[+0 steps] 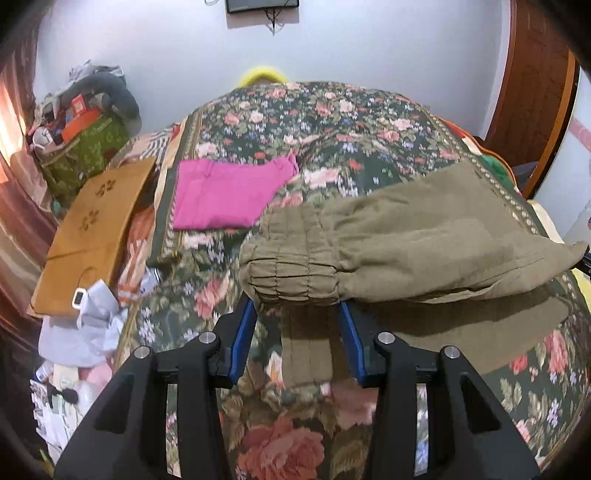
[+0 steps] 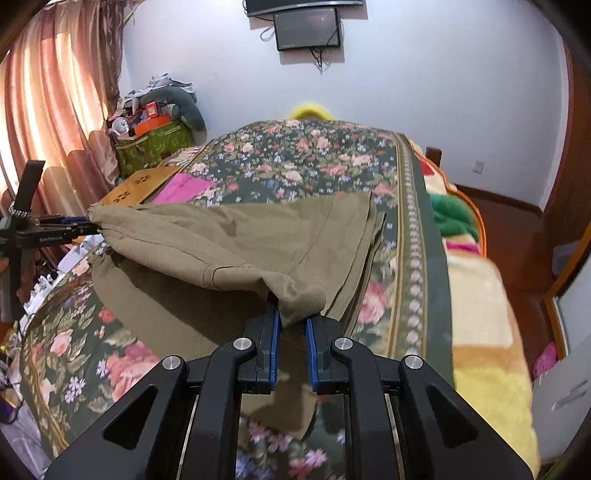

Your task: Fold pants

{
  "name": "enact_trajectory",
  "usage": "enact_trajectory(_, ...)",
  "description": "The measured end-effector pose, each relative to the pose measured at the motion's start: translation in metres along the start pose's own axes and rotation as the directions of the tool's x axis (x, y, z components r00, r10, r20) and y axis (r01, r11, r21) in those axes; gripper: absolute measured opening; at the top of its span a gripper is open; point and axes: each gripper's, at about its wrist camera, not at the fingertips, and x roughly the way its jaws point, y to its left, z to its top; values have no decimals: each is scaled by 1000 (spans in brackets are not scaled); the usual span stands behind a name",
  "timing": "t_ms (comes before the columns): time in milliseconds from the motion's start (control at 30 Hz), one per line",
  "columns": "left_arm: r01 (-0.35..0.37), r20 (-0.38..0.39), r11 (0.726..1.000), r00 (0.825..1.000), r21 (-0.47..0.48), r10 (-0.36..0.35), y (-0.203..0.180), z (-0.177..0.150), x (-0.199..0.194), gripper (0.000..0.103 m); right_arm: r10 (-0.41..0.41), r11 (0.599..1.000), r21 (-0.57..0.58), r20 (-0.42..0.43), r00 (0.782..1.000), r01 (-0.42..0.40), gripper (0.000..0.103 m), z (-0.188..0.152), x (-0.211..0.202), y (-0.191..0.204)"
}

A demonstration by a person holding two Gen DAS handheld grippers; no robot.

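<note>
Left wrist view: left gripper (image 1: 297, 308) at bottom centre, blue pads clamped on the gathered elastic waistband of the olive pants (image 1: 417, 243). The fabric is lifted and stretched toward the right edge of the frame, with a lower layer lying flat on the floral bedspread (image 1: 314, 122) beneath.

Right wrist view: right gripper (image 2: 291, 323) at bottom centre, jaws pinching a corner of the same pants (image 2: 236, 236). The cloth is pulled taut toward the left gripper (image 2: 79, 225) at the left edge, which holds the other end. The far fold edge rests on the bedspread (image 2: 295, 155).

Further back, a folded pink garment (image 1: 229, 194) lies flat on the bedspread, centre-left. An orange-brown board (image 1: 94, 236) is beside it at left. A green storage bag (image 1: 83, 155) piled with clutter sits upper left. A wall-mounted screen (image 2: 306, 27) at top centre.
</note>
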Motion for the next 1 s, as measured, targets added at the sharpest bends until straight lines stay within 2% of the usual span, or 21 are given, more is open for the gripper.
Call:
enact_trajectory(233,-33,-47,999,998,42,35,-4,-26,4,44,-6,1000,12,-57,998,7,13,-25,1,6)
enact_trajectory(367,-34,-47,999,998,29,35,0,-35,-4,44,-15,1000,21,-85,996,17,16,-34,-2,7)
enact_trajectory(567,-56,-22,998,998,34,56,0,-33,-26,46,-27,999,17,-92,995,29,16,-39,-17,7)
enact_trajectory(600,-63,-15,997,998,40,63,-1,-31,-30,50,-32,999,15,-89,995,34,16,-39,-20,8)
enact_trajectory(700,-91,16,994,996,59,91,-7,-26,-40,78,-42,999,7,-58,997,43,18,-34,-35,9)
enact_trajectory(733,-105,39,992,994,69,102,-10,-24,-45,86,-41,999,5,-48,998,41,20,-31,-37,9)
enact_trajectory(767,-115,54,990,992,79,111,-12,-22,-46,88,-37,999,1,-34,999,37,23,-28,-41,10)
enact_trajectory(800,-125,64,988,991,93,120,-15,-21,-48,92,-34,999,-3,-24,999,34,31,-25,-43,11)
enact_trajectory(833,-137,70,984,989,116,129,-20,-19,-48,93,-31,999,-11,-13,999,31,41,-21,-46,14)
enact_trajectory(1000,-139,52,963,990,229,131,-45,-19,-34,93,-7,999,-52,11,1000,8,64,-6,-40,29)
